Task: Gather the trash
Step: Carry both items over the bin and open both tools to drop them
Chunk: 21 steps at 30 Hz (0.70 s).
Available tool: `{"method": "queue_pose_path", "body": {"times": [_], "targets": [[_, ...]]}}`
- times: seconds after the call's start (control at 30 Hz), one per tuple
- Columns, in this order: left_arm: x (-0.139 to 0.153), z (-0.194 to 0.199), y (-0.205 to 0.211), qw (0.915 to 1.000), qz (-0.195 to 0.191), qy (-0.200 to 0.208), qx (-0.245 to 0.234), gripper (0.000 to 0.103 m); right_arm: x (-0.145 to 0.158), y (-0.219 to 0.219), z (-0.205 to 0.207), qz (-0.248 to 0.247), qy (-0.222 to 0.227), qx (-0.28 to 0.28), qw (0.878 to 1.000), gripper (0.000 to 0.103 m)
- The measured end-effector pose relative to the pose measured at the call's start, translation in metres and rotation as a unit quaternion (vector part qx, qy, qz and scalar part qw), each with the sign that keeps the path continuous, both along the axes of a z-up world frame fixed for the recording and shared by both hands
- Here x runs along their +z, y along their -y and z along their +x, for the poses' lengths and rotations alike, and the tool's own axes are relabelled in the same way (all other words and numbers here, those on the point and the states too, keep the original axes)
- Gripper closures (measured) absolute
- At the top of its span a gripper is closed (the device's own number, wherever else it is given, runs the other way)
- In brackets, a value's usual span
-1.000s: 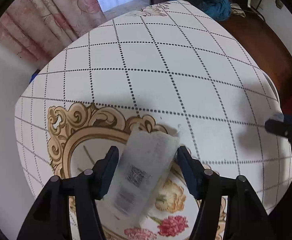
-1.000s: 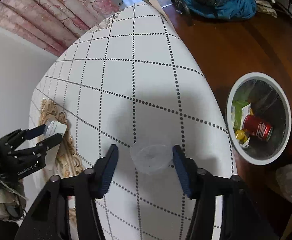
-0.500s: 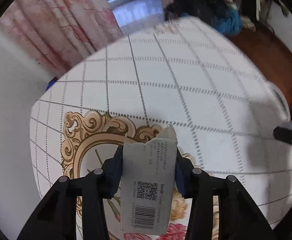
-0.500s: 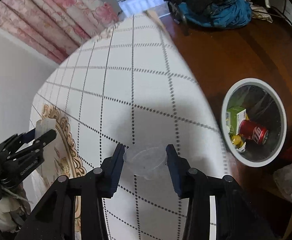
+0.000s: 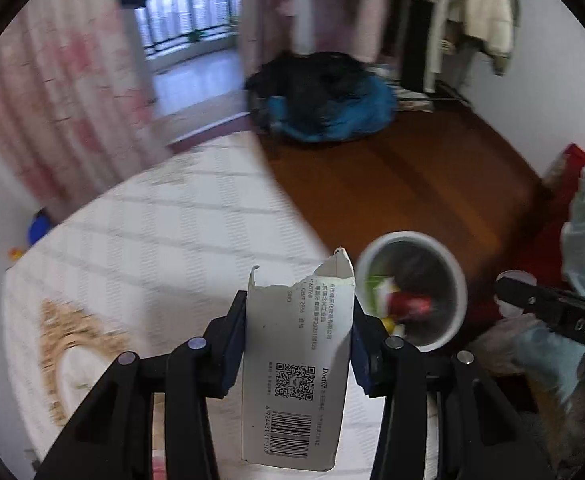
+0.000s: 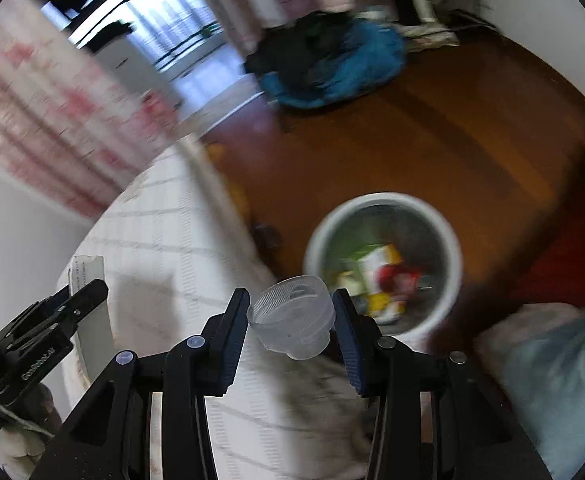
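Left gripper [image 5: 298, 332] clamps a torn carton [image 5: 296, 364]; right gripper [image 6: 290, 322] pinches a clear cup [image 6: 292, 322], both seemingly near the blurred bin [image 6: 384, 208].

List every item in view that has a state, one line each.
Left tool: shut on the torn carton.
Torn carton: held upright, top ripped open.
Right tool: shut on the clear plastic cup.
Clear plastic cup: held tilted, empty.
Trash bin: upright on the floor, open, partly filled.
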State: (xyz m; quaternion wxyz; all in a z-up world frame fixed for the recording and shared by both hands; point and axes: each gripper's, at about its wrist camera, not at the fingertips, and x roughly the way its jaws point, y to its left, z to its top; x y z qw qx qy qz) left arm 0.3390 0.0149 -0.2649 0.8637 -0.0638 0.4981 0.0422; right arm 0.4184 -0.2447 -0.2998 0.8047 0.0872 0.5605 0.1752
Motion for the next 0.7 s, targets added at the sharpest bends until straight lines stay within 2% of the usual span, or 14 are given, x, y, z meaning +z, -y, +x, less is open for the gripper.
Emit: {"method": "queue_pose_path", "body": {"times": [0.07,0.17,0.3,0.53,0.7], "targets": [[-0.006,0.026,0.028,0.9996,-0.020,-0.005,-0.018,0.062,-0.012,0.031,0.015,-0.007,-0.012,-0.026,1.000,0.058],[-0.025,0.067,0.069,0.9979,-0.042,-0.024,-0.043,0.062,-0.046,0.071,0.038,-0.007,-0.045,-0.063,0.997,0.058],[-0.071,0.120,0.105,0.9936,-0.060,-0.074,-0.061,0.062,-0.104,0.103,0.063,0.001,-0.092,-0.099,0.991,0.059],[-0.156,0.174,0.133,0.9836,-0.064,-0.151,-0.076,0.061,-0.192,0.118,0.091,0.010,-0.154,-0.124,0.980,0.058],[-0.190,0.185,0.141,0.9764,-0.075,-0.187,-0.078,0.059,-0.236,0.117,0.105,0.011,-0.183,-0.127,0.975,0.058]]}}
